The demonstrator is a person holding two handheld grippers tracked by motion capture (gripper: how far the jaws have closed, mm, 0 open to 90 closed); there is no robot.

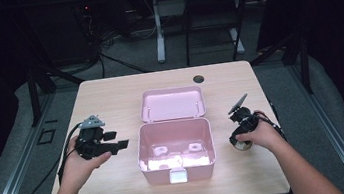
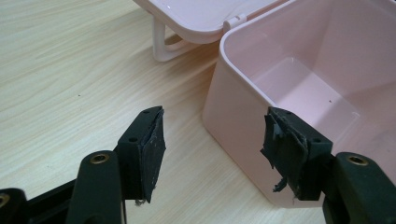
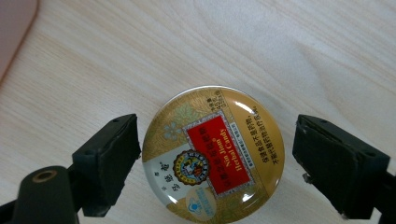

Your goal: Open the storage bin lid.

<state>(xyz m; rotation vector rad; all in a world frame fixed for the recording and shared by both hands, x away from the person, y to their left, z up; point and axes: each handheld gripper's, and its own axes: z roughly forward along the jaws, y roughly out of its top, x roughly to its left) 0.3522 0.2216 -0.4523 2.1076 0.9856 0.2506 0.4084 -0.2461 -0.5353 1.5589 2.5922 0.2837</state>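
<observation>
- The pale wooden table [image 1: 110, 100] carries the open pink plastic box [image 1: 175, 149] at its centre, with the hinged lid [image 1: 172, 103] laid back flat toward 12 o'clock and the white latch tab at 6 o'clock. The two small pale things on its floor are too glary to identify.
- Your left gripper [image 1: 115, 142] rests at 9 o'clock of the box, jaws spread with nothing between them; in the left gripper view [image 2: 212, 149] they point at the box's near corner without touching it.
- Your right gripper [image 3: 217, 158] sits at 3 o'clock of the box, released and straddling the round gold metal candy tin [image 3: 213, 154], which lies flat on the table, lid up. In the high view the tin peeks out under your right hand [image 1: 258, 133].
- Step in hand, as I judge it: lining up to grasp the tin. One pad is just beside the rim, the other stands a little off. Centre yourself, then clench evenly across the rim.
- Being round, the tin has no long axis; its red label runs diagonally, printed lines slanting toward 1 o'clock in the right gripper view.
</observation>
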